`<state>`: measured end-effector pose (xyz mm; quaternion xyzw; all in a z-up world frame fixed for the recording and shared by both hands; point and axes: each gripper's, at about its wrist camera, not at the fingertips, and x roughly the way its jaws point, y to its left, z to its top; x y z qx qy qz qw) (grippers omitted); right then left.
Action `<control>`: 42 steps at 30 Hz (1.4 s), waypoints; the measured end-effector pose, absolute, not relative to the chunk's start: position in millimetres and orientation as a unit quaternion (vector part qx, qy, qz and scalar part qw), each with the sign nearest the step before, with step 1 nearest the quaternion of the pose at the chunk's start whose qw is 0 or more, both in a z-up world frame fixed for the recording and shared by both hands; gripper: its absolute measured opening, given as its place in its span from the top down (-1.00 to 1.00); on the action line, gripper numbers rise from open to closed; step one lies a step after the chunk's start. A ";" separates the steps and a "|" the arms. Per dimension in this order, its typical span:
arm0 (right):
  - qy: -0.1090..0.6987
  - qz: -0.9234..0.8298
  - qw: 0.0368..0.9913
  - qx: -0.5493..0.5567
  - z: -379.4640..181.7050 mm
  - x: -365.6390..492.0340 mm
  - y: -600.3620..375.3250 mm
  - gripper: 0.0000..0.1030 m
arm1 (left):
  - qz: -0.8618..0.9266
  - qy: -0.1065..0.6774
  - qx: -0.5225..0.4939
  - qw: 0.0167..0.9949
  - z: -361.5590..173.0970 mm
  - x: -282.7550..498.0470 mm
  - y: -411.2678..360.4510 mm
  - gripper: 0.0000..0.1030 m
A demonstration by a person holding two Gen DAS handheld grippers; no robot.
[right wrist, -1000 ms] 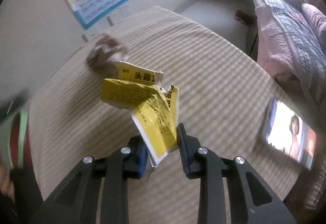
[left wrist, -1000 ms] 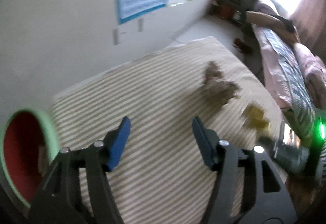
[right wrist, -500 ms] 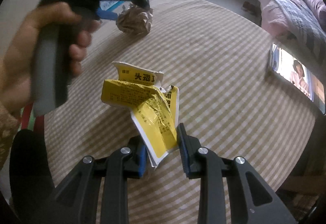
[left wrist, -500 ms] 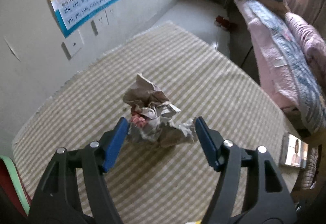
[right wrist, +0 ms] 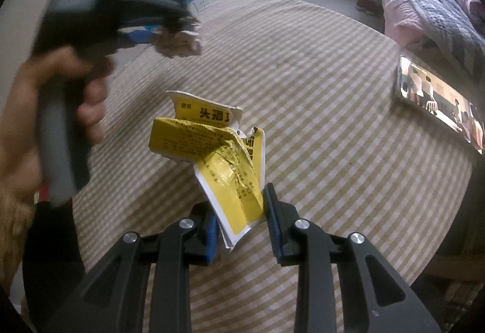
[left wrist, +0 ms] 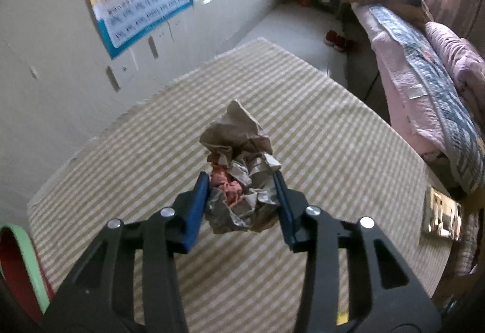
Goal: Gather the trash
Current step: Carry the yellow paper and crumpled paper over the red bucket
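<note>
My left gripper is shut on a crumpled brown paper ball with a pink patch, held above the striped tablecloth. The same gripper shows blurred in the right wrist view, at upper left, with the paper ball in it. My right gripper is shut on a torn yellow and white paper package with black print, held above the table.
A red bin with a green rim sits at the table's left edge. A phone with a lit screen lies at the table's right; it also shows in the left wrist view. A bed stands at right.
My left gripper swung from the bin side to the brown paper ball, closed on it and lifted it. My right gripper kept hold of the yellow package.
</note>
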<state>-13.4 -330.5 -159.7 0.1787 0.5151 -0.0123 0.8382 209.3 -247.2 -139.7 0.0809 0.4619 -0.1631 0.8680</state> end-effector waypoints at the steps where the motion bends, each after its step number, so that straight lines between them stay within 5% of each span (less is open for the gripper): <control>1: 0.516 -0.013 0.838 0.177 -159.7 -14.0 -330.4 0.48 | -0.163 0.458 0.081 0.870 -136.3 203.5 -243.7 0.20; 19: 0.517 -0.024 0.842 0.149 -154.7 -23.7 -308.5 0.48 | -0.147 0.432 0.076 0.887 -92.6 86.5 -147.5 0.20; 42: 0.509 0.013 0.852 0.117 -120.7 -26.6 -247.8 0.48 | -0.124 0.409 0.037 0.903 -71.0 61.0 -89.8 0.19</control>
